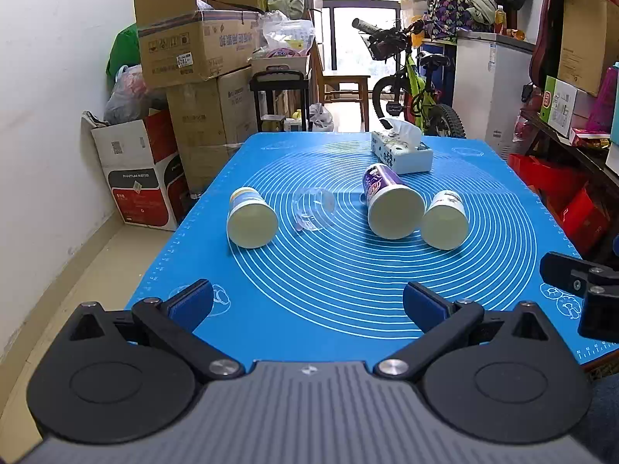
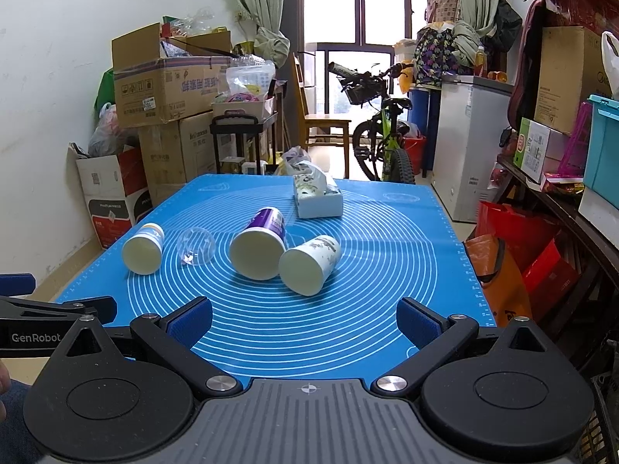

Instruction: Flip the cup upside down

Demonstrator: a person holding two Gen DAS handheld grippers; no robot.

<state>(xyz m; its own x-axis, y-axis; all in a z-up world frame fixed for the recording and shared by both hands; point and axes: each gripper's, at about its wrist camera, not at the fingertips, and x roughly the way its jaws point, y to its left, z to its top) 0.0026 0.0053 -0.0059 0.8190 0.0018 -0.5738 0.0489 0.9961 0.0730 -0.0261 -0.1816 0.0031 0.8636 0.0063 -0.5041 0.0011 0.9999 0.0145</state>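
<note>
Several cups lie on their sides on the blue mat [image 1: 348,301], open mouths facing me. From left: a small paper cup [image 1: 251,218] [image 2: 143,249], a clear plastic cup [image 1: 313,208] [image 2: 195,245], a large purple-printed cup [image 1: 390,203] [image 2: 259,245], and a white patterned cup [image 1: 445,218] [image 2: 309,265]. My left gripper [image 1: 307,305] is open and empty over the mat's near edge. My right gripper [image 2: 305,321] is open and empty, also short of the cups. Part of the right gripper shows in the left wrist view at the right edge [image 1: 580,274].
A tissue box [image 1: 402,150] [image 2: 317,195] stands on the mat behind the cups. Cardboard boxes [image 1: 193,50] are stacked left of the table. A bicycle [image 1: 414,85] and a white freezer [image 1: 491,89] stand beyond; shelves run along the right.
</note>
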